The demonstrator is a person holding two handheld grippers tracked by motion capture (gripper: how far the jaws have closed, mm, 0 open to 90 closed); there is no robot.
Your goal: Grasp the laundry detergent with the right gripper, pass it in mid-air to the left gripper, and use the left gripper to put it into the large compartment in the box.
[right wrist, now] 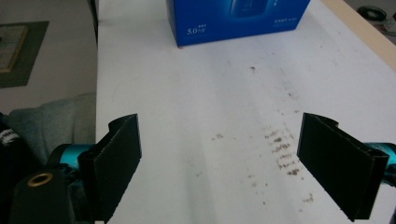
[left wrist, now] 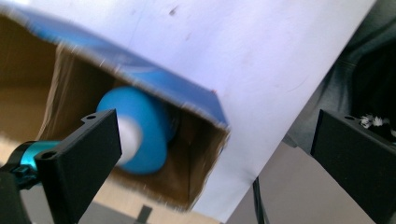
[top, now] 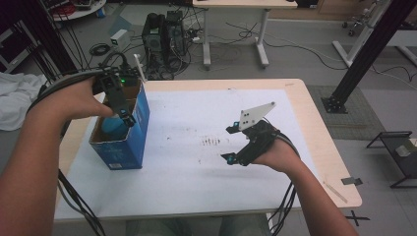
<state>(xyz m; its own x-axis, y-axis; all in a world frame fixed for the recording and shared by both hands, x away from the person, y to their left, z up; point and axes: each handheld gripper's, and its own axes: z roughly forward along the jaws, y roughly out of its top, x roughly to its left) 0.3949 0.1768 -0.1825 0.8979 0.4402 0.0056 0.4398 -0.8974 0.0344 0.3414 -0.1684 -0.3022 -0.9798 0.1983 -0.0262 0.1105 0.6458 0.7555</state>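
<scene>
The blue box point(top: 119, 133) stands open-topped on the desk point(top: 206, 187), and the left gripper point(top: 119, 105) hangs right over its mouth, fingers point(left wrist: 81, 161) spread wide and empty. A blue round thing point(left wrist: 140, 130), perhaps a bottle cap, lies inside just below them. The right gripper point(top: 236, 142) rests well apart, fingers wide, holding nothing.

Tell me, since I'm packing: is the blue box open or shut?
Open: the blue box has no lid on top, and a blue object shows inside.
</scene>
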